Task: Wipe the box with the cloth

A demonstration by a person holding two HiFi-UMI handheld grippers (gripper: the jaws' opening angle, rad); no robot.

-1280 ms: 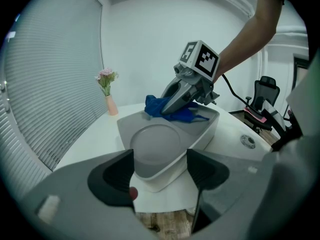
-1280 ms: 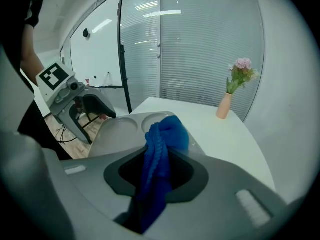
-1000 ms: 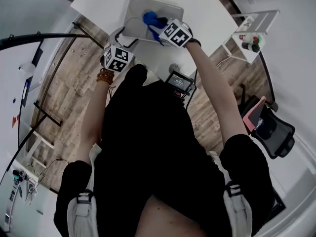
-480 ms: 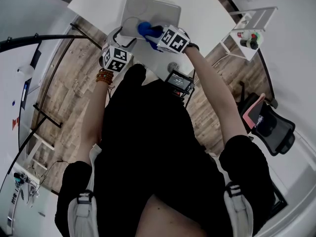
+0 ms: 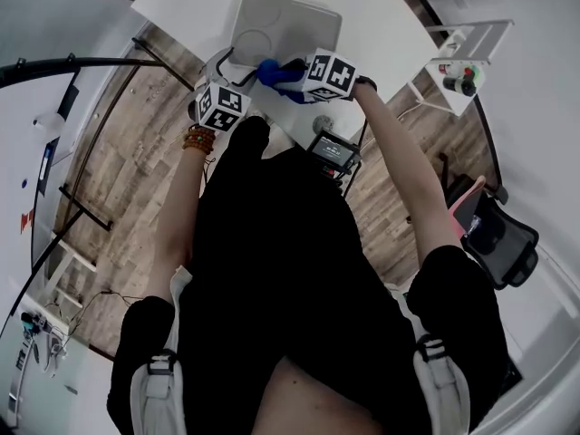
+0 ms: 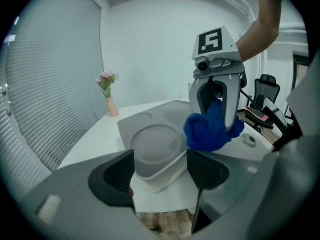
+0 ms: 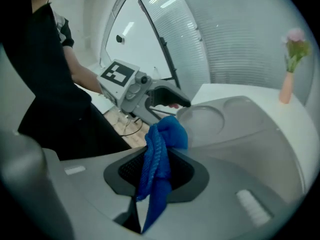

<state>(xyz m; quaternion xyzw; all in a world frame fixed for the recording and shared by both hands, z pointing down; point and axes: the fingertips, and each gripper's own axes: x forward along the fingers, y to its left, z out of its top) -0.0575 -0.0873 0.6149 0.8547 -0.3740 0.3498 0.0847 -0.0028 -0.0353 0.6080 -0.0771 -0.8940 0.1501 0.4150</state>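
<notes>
The box (image 5: 281, 25), a shallow grey tray-like one, sits at the near edge of a white counter (image 5: 381, 7), just ahead of the person. On the left, the left gripper (image 5: 220, 69) has the box's near corner between its jaws, which appear to be clamped on it, though the contact is hard to confirm. To its right, a blue cloth (image 5: 272, 71) is bunched against the box's near rim. The right gripper (image 7: 157, 171) has its jaws closed on that cloth. Further right, well apart, stands a dark office chair (image 5: 494, 234).
</notes>
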